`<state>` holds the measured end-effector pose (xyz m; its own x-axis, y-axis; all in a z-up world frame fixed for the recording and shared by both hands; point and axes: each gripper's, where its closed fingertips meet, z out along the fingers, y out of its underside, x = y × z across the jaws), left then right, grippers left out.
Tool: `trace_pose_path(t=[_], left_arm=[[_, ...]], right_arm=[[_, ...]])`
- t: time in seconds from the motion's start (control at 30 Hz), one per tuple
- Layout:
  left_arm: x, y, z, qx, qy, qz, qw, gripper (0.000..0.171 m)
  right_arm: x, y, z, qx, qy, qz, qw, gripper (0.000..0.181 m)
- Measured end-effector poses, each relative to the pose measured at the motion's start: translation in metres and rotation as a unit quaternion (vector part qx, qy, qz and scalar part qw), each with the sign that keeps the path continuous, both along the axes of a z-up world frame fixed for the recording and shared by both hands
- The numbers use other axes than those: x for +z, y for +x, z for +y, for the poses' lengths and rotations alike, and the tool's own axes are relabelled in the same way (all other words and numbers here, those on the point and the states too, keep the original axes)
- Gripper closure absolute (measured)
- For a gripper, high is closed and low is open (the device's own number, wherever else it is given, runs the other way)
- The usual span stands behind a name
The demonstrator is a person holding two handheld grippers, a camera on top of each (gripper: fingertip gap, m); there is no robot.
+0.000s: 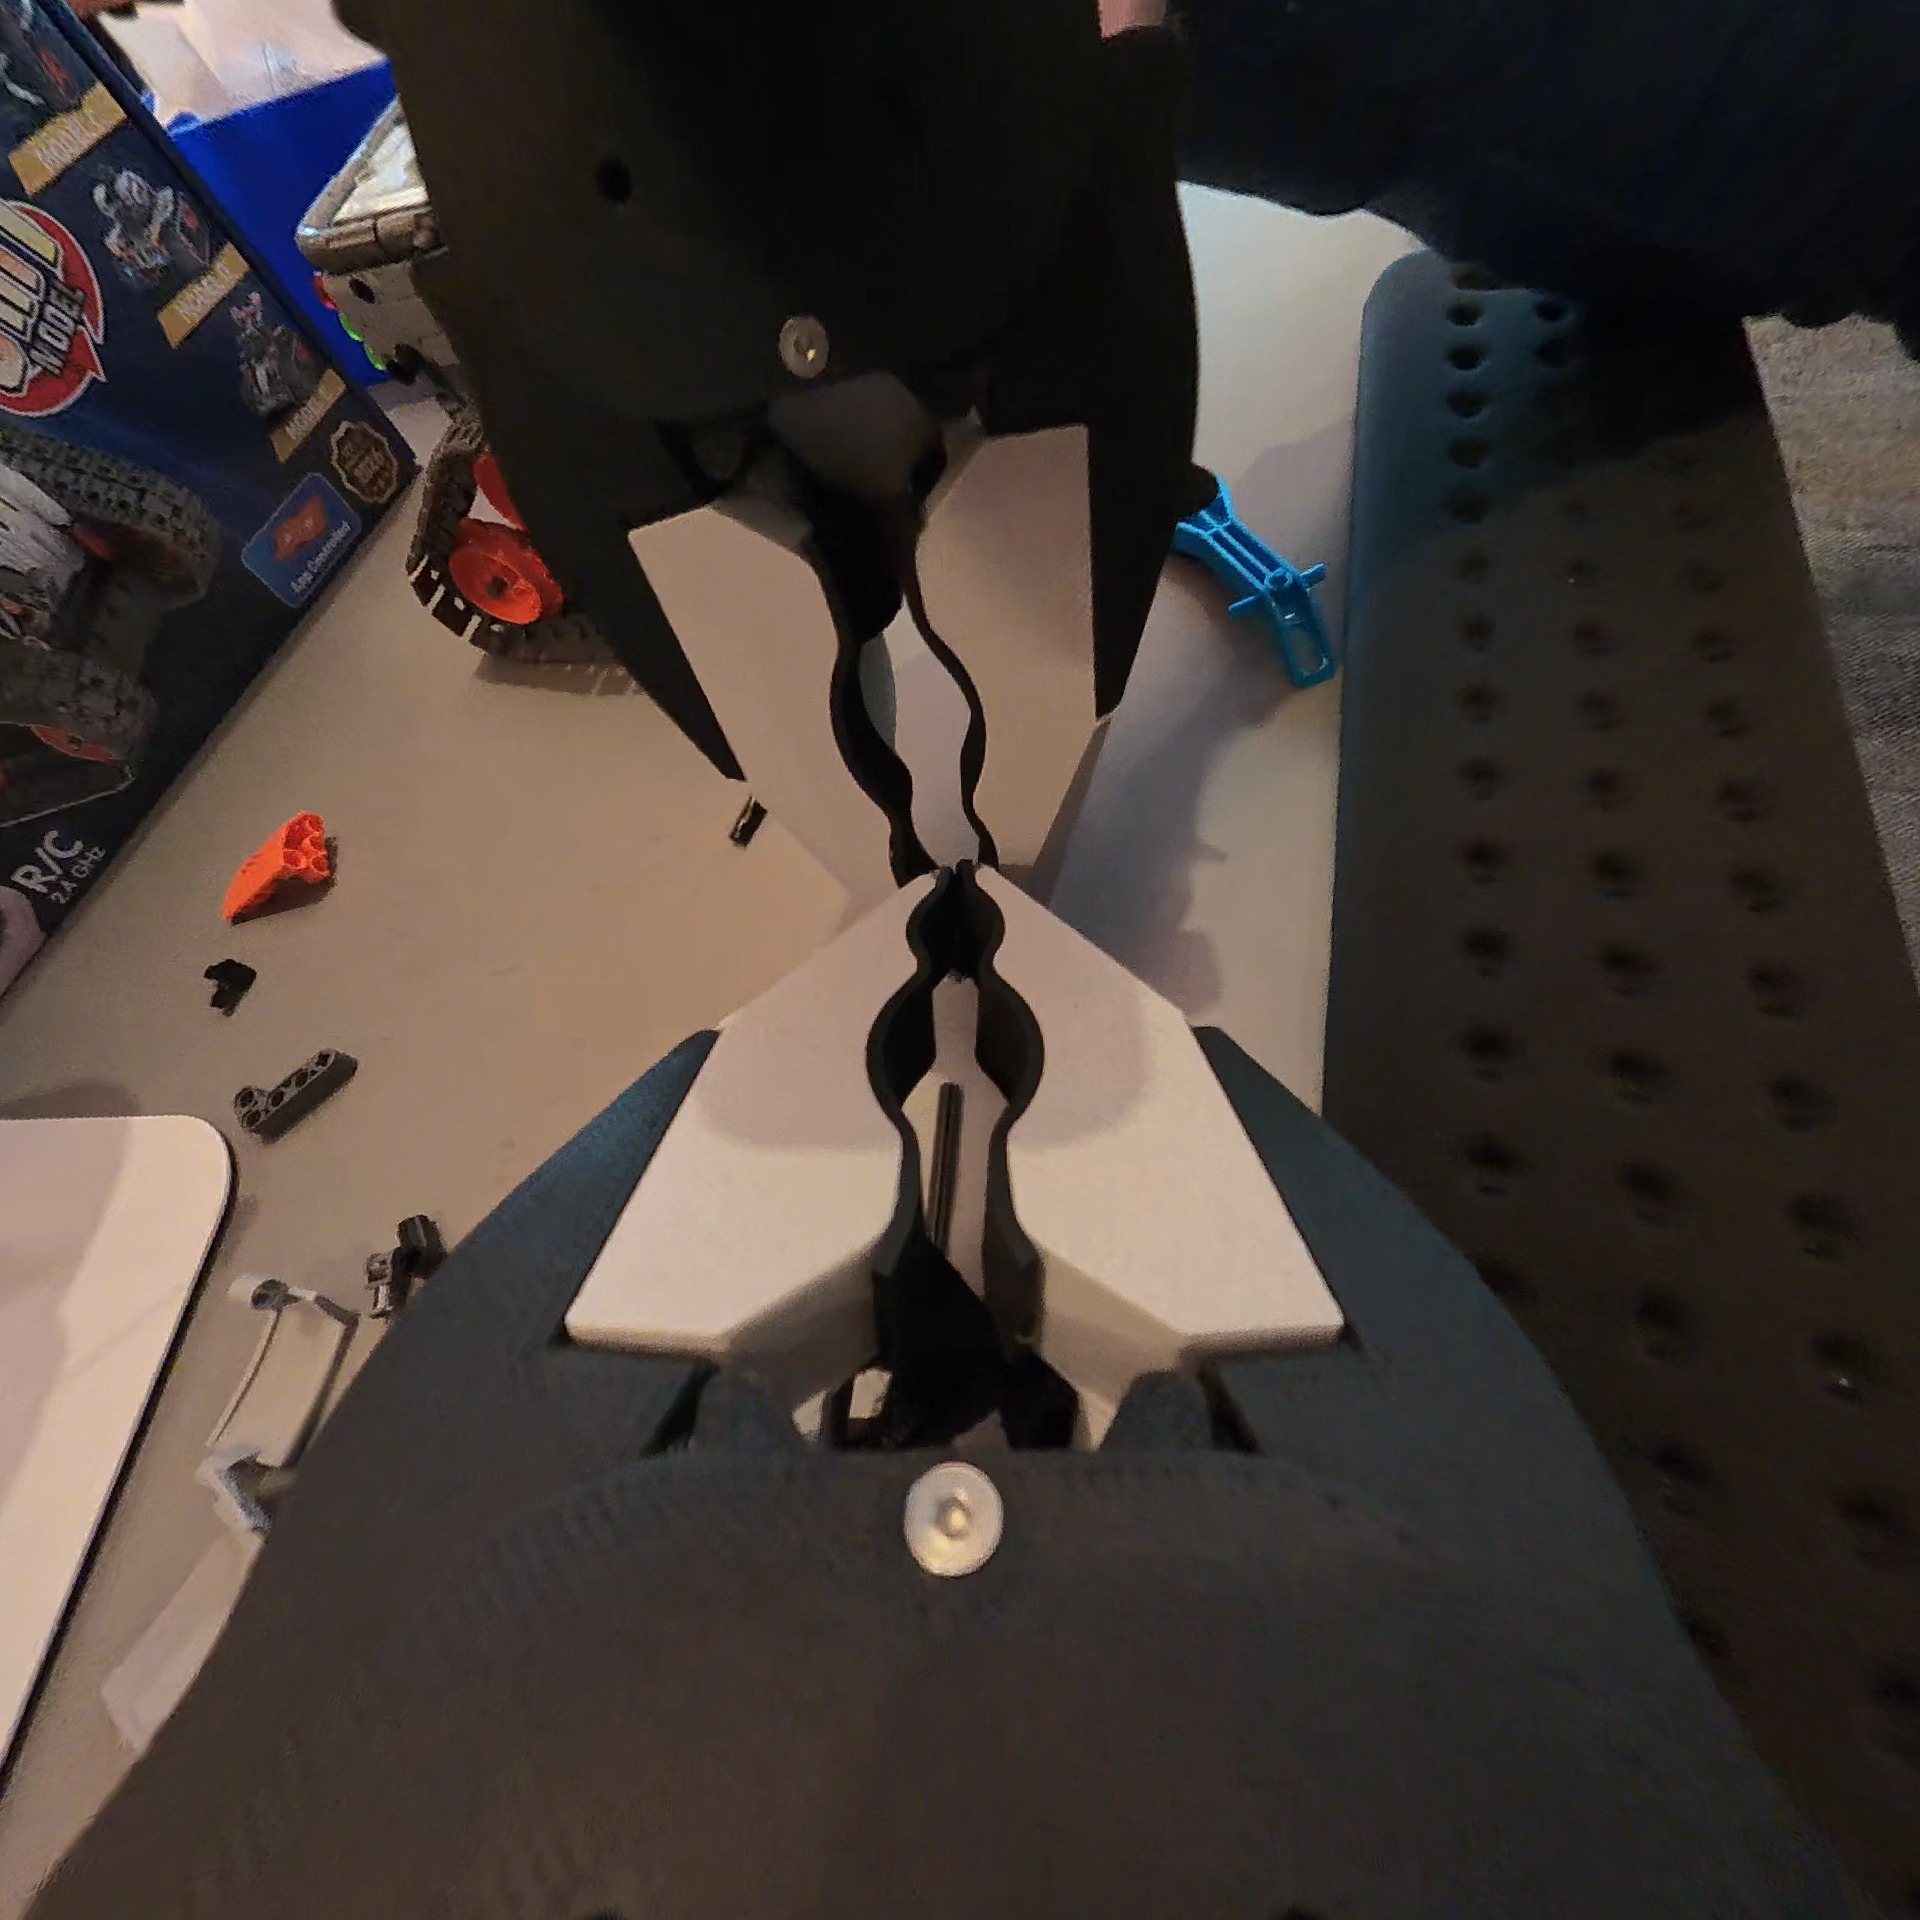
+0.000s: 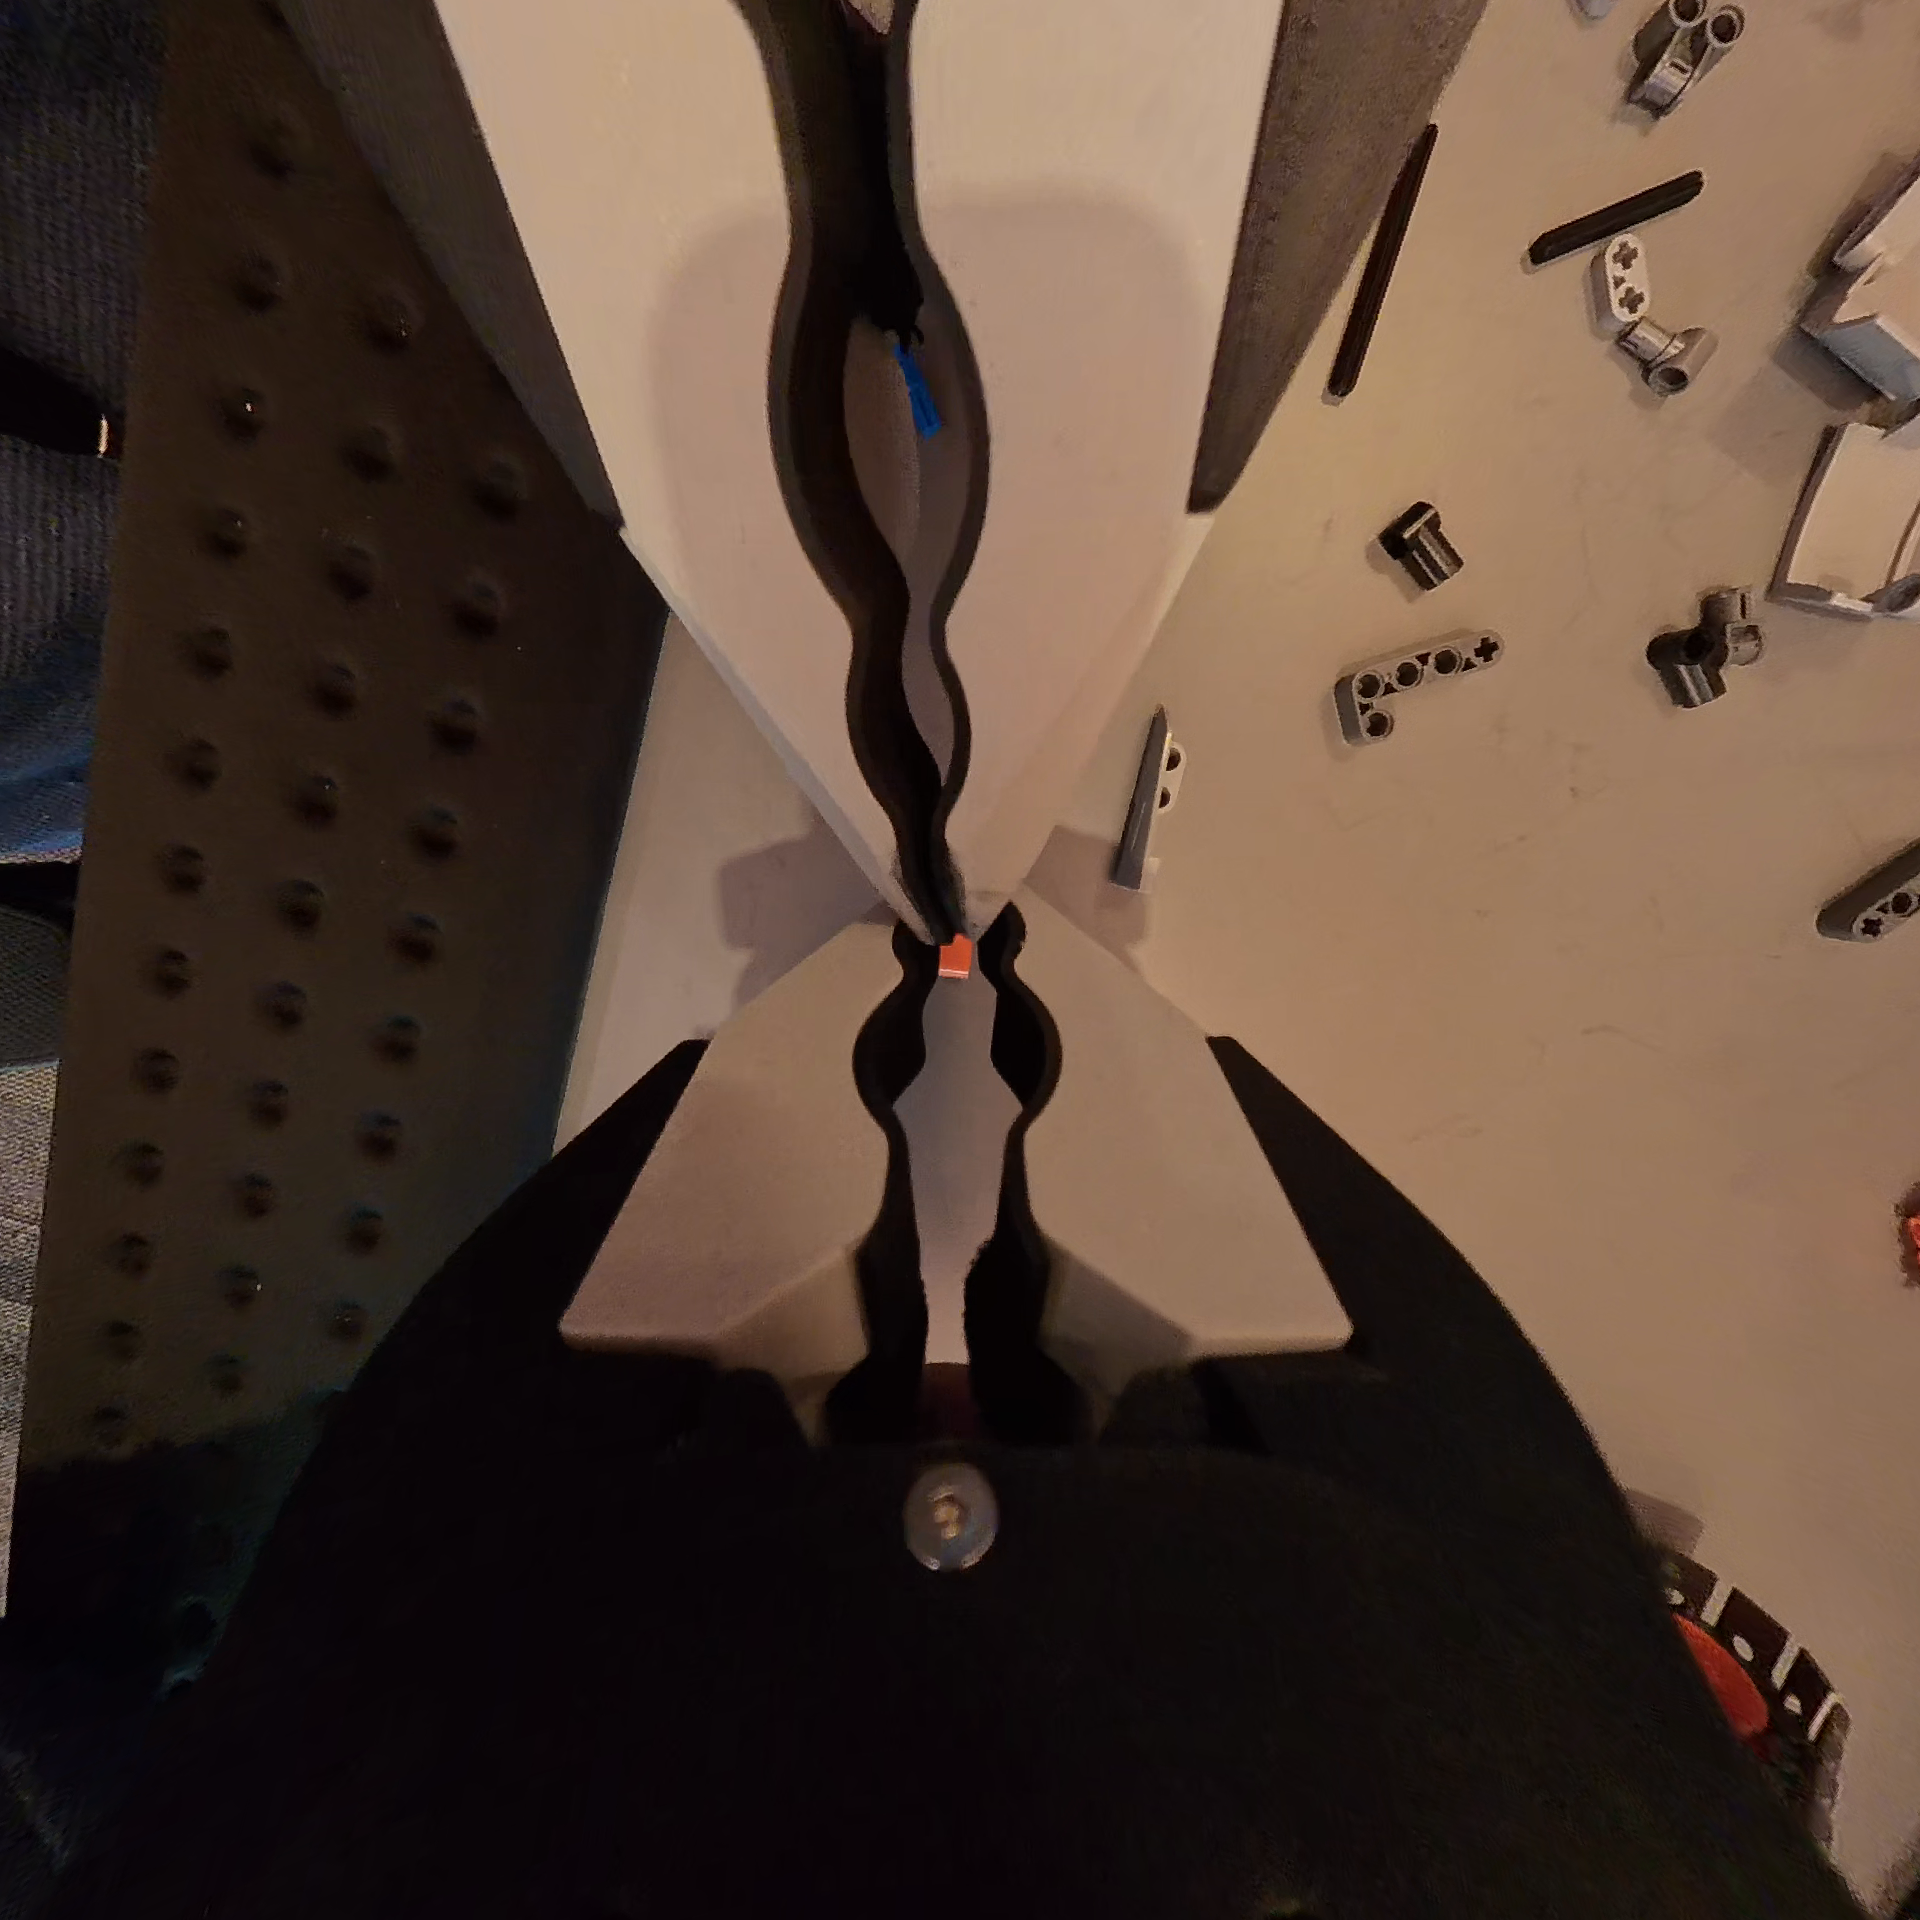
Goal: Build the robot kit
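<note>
Where tools (image 1: 956, 883) meet, part indistinct

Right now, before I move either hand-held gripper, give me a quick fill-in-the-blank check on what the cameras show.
1. The small block where the left hand-held gripper meets the right hand-held gripper is coloured ___.
2. The curved part lying on the table is coloured ___.
3. The printed box stands at the ___ edge of the left wrist view.

Missing words: orange; blue; left.
</note>
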<state>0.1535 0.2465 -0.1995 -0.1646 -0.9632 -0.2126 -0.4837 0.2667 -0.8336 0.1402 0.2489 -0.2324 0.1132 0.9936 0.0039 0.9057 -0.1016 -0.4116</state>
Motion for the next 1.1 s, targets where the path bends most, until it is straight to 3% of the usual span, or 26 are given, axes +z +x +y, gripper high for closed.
trace_pose_path(t=[0.3, 0.63, 0.8, 1.0, 1.1], left_arm=[[-0.011, -0.001, 0.001, -0.002, 0.01, 0.039, 0.999, 0.171], [-0.009, 0.001, 0.004, 0.001, -0.02, 0.03, 0.999, 0.171], [-0.011, -0.007, 0.014, 0.02, -0.037, 0.03, 0.999, 0.171], [-0.026, -0.008, 0.016, 0.021, -0.008, 0.061, 0.998, 0.171], [-0.029, -0.01, 0.017, 0.019, -0.018, 0.065, 0.998, 0.171]], right_arm=[[-0.007, 0.001, -0.001, 0.004, -0.021, -0.012, 1.0, 0.178], [-0.008, 0.001, 0.001, -0.015, -0.036, 0.007, 0.999, 0.177], [0.007, 0.005, -0.001, -0.044, -0.018, 0.054, 0.997, 0.155], [-0.023, 0.021, 0.008, -0.074, 0.014, 0.021, 0.997, 0.153], [-0.018, 0.028, 0.01, -0.084, 0.028, 0.031, 0.996, 0.155]])
